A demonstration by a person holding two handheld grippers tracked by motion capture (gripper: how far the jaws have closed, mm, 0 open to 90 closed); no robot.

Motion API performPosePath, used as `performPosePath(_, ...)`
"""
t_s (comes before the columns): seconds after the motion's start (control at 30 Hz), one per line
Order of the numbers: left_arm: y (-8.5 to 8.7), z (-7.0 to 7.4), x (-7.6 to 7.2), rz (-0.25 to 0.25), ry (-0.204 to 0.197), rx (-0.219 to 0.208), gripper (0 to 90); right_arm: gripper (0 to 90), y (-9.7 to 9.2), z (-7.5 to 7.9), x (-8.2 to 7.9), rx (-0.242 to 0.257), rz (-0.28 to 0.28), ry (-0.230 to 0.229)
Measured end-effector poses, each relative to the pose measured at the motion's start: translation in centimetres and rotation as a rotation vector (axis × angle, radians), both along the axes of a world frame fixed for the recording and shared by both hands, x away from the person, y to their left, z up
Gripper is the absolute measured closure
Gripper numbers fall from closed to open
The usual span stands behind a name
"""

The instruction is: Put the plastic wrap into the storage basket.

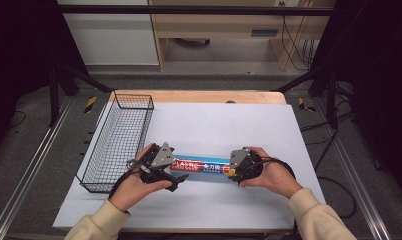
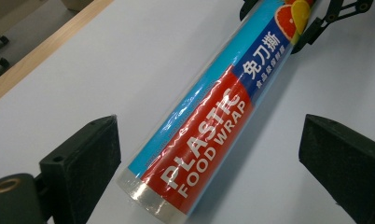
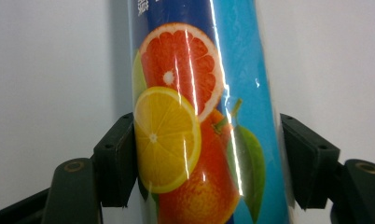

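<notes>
wire basket (image 1: 120,142) blocks left, white tabletop (image 1: 229,125) ahead — free

A pale wooden cabinet (image 1: 224,30) stands at the frame's top, grey floor (image 1: 34,165) around, black curtains (image 1: 19,45) at both sides.

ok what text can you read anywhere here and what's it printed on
"PLASTIC FOOD WRAP", white letters on the red band of the food wrap roll.
"免刀撕", white characters on the roll's dark blue band, left gripper view.
A smaller line of characters beneath those: too small to read.
In the high view the roll's print is too blurred to read.
In the right gripper view the print at the top edge is cut off and unreadable.
</notes>
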State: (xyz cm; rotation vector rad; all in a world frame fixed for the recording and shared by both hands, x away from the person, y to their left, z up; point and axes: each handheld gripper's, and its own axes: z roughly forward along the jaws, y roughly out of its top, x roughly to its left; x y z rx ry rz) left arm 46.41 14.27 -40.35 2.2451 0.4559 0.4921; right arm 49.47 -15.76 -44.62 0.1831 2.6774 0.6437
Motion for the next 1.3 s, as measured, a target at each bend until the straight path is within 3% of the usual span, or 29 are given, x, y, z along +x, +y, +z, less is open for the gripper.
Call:
performPosePath(0.17,-0.3,0.5,0.2,-0.024,-0.008,0.035,5.5,30.3,-0.2,0.7,-0.6,0.012,0.01,-0.015)
performPosePath(0.27,-0.5,0.9,0.5,-0.044,-0.024,0.081,5.6,30.3,-0.5,1.4,-0.9,0.019,0.008,-0.017)
performPosePath(0.4,-0.8,1.5,1.0,-0.065,-0.026,0.096,5.4,30.3,-0.9,2.1,-1.3,0.01,0.011,-0.034)
performPosePath(0.7,-2.2,3.1,2.2,-0.181,-0.063,0.207,5.1,30.4,-1.4,4.8,-1.2,-0.007,0.012,-0.072)
performPosePath(1.0,-3.0,4.1,3.1,-0.203,-0.109,0.22,5.2,30.4,-1.2,7.7,-0.4,-0.042,0.033,-0.113)
performPosePath(1.3,-4.0,4.6,3.9,-0.224,-0.12,0.237,5.2,30.4,-0.5,9.5,-0.2,-0.066,0.048,-0.133)
